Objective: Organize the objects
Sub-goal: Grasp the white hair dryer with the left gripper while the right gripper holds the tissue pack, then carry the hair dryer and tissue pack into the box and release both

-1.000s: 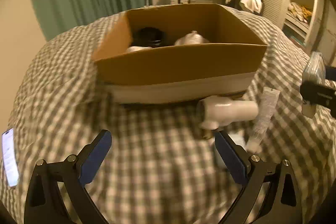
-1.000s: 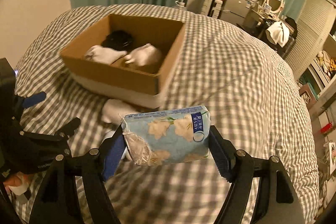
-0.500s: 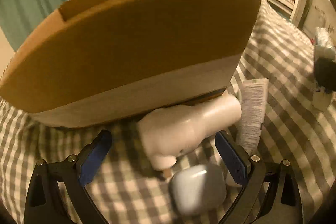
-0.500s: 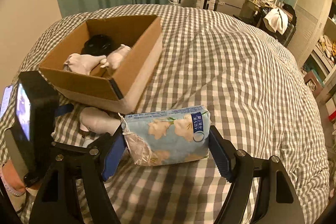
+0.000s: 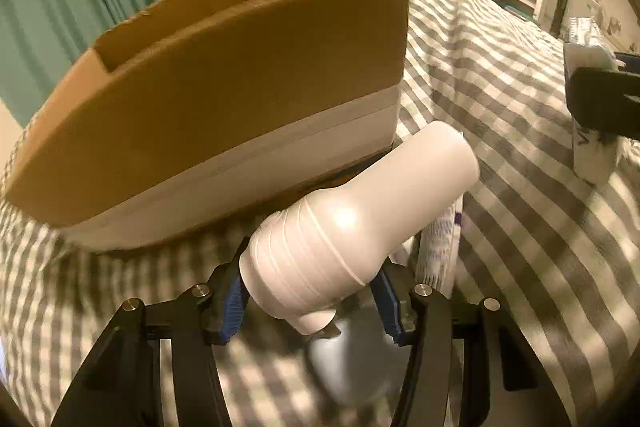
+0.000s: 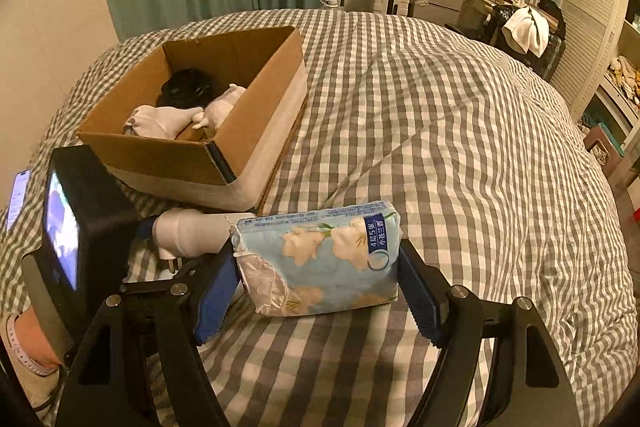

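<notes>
A white plastic bottle [image 5: 352, 227] lies on its side against the front of the cardboard box [image 5: 240, 99]. My left gripper [image 5: 310, 303] is closing on its wide end, and both blue pads [image 5: 232, 303] touch it. In the right wrist view the same bottle [image 6: 188, 227] lies left of my right gripper [image 6: 320, 279]. That gripper is shut on a blue flowered tissue pack [image 6: 320, 255], held just above the checked bedcover. The open box [image 6: 256, 131] holds a black round thing [image 6: 186, 89] and white items [image 6: 160, 119].
A white printed tube [image 5: 438, 251] and a small pale case [image 5: 332, 363] lie on the cover by the bottle. A phone [image 6: 18, 195] rests at the far left. The grey checked bedcover [image 6: 440, 147] spreads wide to the right of the box. Shelves and furniture stand beyond the bed.
My left gripper moved in toward the box front and narrowed from wide open onto the white bottle. The right gripper drifted a little with the tissue pack still in it.
</notes>
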The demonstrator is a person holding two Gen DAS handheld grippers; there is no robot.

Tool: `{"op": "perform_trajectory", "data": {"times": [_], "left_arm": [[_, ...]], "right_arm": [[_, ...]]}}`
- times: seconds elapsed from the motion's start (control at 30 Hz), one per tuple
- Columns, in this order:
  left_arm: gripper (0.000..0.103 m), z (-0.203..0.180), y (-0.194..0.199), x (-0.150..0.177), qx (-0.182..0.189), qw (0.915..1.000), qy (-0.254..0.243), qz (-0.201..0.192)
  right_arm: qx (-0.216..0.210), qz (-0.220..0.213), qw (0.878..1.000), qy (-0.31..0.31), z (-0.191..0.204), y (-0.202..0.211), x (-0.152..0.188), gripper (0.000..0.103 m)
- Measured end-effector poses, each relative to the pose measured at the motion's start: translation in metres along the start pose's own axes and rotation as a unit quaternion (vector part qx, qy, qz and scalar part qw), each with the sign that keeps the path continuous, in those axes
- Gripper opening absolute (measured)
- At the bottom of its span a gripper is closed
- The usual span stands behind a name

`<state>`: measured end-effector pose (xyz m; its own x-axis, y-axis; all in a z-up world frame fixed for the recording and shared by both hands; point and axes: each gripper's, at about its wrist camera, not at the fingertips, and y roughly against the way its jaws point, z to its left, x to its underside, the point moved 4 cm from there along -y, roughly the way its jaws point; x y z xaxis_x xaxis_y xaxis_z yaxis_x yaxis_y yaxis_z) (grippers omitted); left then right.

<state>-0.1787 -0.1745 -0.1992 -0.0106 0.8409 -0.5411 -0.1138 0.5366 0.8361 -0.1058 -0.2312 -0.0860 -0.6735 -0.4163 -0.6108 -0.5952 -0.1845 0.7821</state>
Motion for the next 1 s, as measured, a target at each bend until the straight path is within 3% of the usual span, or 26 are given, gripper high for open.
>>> {"op": "perform_trajectory", "data": {"times": [0.4,0.57,0.77,1.0], "left_arm": [[0.055,0.042,0.094,0.004,-0.037,0.9980,0.040,-0.032],[0.055,0.068,0.142,0.001,-0.046,0.9953,0.052,-0.068],[0.055,0.101,0.174,-0.013,-0.052,0.9916,0.060,-0.102],[0.055,0.138,0.179,-0.042,-0.056,0.9879,0.079,-0.121]], "right_arm": [[0.012,-0.057,0.998,0.030,0.048,0.082,-0.012,0.075],[0.011,-0.079,0.996,0.044,0.072,0.115,-0.019,0.075],[0.012,-0.093,0.993,0.066,0.098,0.126,-0.039,0.075],[0.003,-0.101,0.993,0.068,0.108,0.111,-0.080,0.075]]}}
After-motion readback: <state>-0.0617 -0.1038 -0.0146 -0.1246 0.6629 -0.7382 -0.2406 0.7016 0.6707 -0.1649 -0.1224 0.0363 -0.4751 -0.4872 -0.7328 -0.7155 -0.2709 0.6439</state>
